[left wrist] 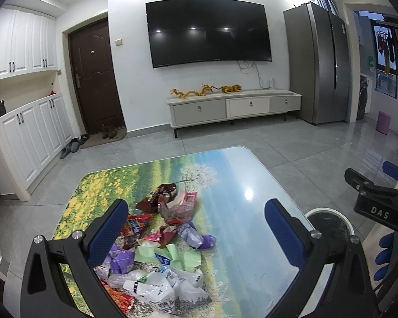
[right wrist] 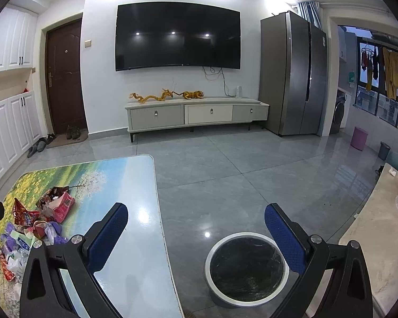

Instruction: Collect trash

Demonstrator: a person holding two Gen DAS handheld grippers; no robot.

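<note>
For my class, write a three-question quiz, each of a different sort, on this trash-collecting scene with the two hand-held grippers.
1. True or false: the left hand-held gripper is shut on a wrapper.
2. Multiple choice: where is the trash bin? A. on the table B. on the floor beside the table C. under the TV cabinet
3. Fill in: the pile of wrappers lies on the ____.

Key
1. False: it is open above the pile, holding nothing.
2. B: the bin, lined with a black bag, stands on the floor by the table's edge, below the open right hand-held gripper.
3. Table.
</note>
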